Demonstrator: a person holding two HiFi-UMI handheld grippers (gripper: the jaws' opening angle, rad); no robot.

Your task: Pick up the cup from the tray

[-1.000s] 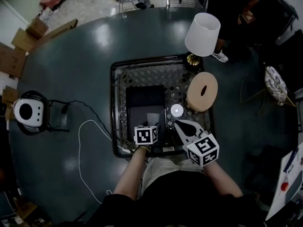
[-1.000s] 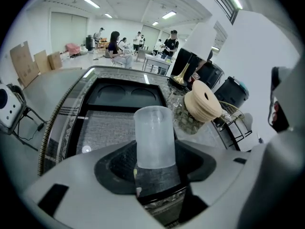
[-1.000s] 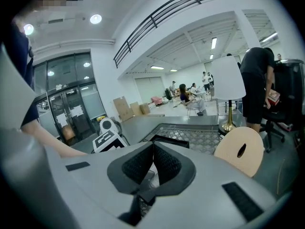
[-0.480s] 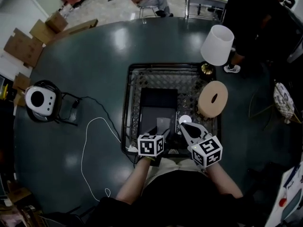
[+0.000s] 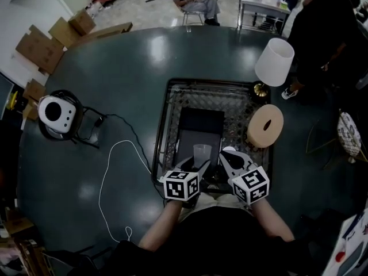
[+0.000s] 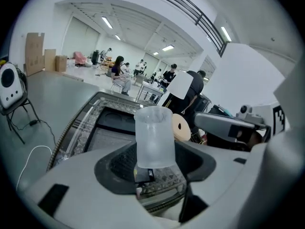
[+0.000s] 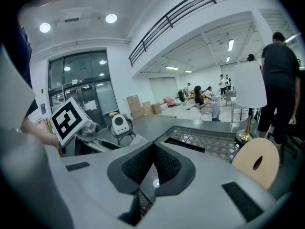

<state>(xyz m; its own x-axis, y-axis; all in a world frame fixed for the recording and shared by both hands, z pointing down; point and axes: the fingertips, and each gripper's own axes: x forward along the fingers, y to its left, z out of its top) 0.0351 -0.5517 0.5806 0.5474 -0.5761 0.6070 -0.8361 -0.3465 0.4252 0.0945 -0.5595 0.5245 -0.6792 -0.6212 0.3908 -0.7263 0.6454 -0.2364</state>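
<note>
A clear frosted cup (image 5: 202, 153) stands upright between the pads of my left gripper (image 5: 201, 165), which is shut on its lower part. The cup (image 6: 153, 135) fills the middle of the left gripper view, held over the near end of the black wire tray (image 5: 164, 131). My right gripper (image 5: 229, 155) hovers just right of the cup over the same end of the tray. Its jaws are shut with nothing in them, and their tips meet in the right gripper view (image 7: 152, 149). A small white disc (image 7: 155, 182) shows on the tray below them.
A dark mat (image 5: 200, 122) lies in the tray. A tan round block with a slot (image 5: 265, 125) and a white-shaded lamp (image 5: 275, 62) stand at the tray's right. A white device on a stand (image 5: 54, 112) and a white cable (image 5: 109, 177) lie left. People stand beyond the table.
The head view has shifted. My left gripper, still holding the cup, has drawn back toward the tray's near edge. The right gripper stays beside it, still shut.
</note>
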